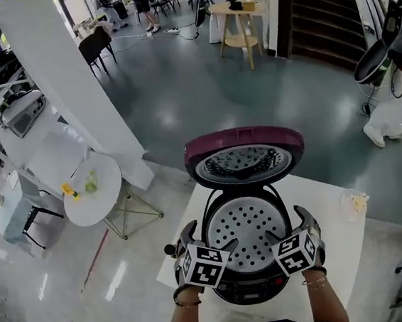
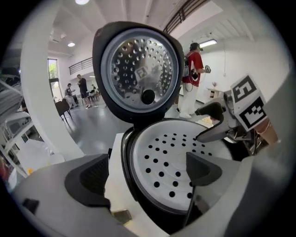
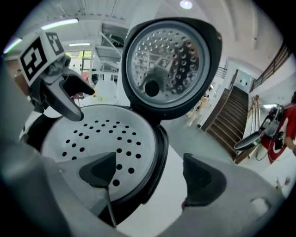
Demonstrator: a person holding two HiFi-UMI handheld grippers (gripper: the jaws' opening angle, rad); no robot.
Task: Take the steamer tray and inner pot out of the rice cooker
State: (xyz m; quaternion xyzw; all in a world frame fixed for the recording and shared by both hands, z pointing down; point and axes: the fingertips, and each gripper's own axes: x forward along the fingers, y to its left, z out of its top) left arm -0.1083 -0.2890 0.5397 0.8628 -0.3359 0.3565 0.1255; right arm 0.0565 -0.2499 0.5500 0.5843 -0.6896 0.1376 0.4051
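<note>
rice cooker [image 1: 254, 290] sits on the white desk [image 1: 335, 210], lid [image 1: 244, 161] up at its back. perforated steamer tray [image 1: 246, 230] is seated in the cooker's mouth, and it hides the inner pot. left gripper [image 2: 145, 172] at the cooker's left rim, fingers [image 2: 92, 178] apart, one outside the wall, one over the tray. right gripper [image 3: 150, 172] at the cooker's right rim, same: fingers [image 3: 201, 178] spread across the rim, gripping nothing.

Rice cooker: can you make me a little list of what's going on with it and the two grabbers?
rice cooker: on the white table
lid: open, tipped up at the back
steamer tray: white, with holes, sits inside the cooker
left gripper: open, straddling the cooker's left rim
right gripper: open, straddling the right rim
inner pot: not visible
</note>
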